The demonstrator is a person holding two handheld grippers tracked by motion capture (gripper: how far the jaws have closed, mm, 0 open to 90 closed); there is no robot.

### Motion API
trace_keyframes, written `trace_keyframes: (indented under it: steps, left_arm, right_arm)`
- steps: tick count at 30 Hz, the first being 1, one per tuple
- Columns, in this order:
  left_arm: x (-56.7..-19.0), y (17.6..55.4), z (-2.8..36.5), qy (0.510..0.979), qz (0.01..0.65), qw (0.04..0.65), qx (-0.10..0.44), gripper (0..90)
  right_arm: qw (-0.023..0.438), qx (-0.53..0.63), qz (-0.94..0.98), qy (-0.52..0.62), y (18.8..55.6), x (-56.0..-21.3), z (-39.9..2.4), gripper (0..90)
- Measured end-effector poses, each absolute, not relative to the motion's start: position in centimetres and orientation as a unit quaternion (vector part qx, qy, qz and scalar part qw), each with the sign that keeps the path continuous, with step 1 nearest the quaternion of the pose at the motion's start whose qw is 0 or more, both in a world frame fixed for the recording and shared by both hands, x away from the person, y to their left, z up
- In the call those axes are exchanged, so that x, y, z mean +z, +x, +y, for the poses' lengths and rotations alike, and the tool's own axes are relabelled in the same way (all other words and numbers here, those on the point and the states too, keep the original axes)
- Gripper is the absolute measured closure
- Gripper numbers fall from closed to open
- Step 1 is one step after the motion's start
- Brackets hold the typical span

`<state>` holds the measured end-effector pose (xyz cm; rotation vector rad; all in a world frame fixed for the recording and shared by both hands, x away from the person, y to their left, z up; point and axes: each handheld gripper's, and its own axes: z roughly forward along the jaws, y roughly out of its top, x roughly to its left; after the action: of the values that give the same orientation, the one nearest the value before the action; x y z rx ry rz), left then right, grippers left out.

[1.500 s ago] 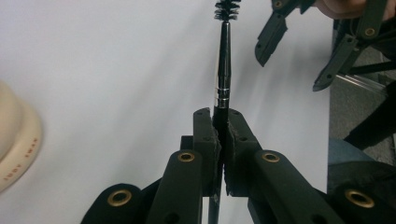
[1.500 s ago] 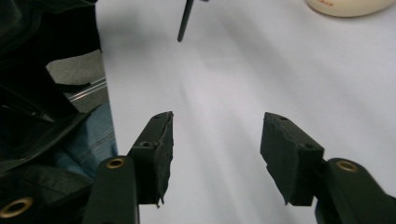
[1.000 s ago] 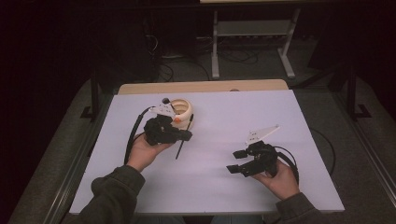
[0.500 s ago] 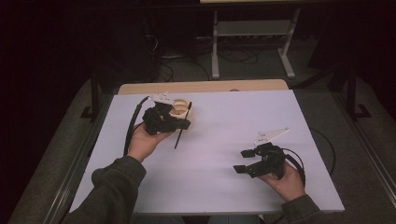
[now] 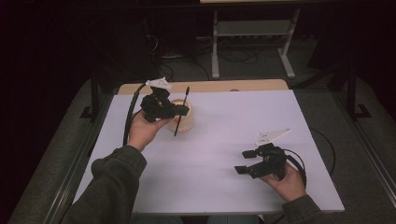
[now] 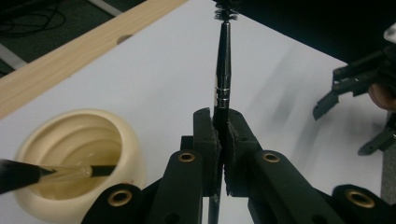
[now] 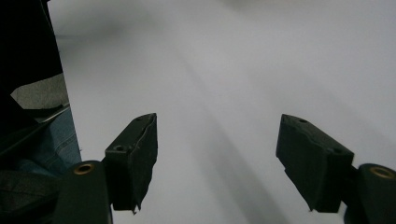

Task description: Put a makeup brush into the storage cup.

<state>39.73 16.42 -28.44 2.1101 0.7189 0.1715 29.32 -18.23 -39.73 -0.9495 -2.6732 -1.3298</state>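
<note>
- The table (image 5: 224, 186) is a broad, flat white sheet, matt and smooth, with a pale wooden strip (image 5: 243, 86) along its far edge.
- The left gripper (image 5: 180, 110) has come up since a second ago and now hangs over the cup (image 5: 186, 122). Its jaws are pinched tight on the brush (image 6: 222, 74).
- That lift suggests the brush is either just out of the cup or about to go in.
- The right gripper (image 5: 243, 161) sits low at the near right of the table, well apart from the cup. Its jaws have just been opening and stand wide with nothing between them.
- The cup is a round, cream bowl with ridged inner walls and a dull glaze. A second dark stick (image 6: 56, 172) rests inside.
- The brush is a thin, glossy black rod, tapered, with bright metal rings and a bristly tip.
</note>
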Motion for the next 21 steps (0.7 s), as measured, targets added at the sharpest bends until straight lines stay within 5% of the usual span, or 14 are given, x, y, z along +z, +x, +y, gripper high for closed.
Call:
trace_keyframes:
  steps: [21]
  left_arm:
    - [-27.0,45.8,16.1,0.831,0.328,0.438,0.101,84.8]
  right_arm:
    - [-0.002,-0.432,-0.847,-0.31,29.6,-39.7,-18.6,25.8]
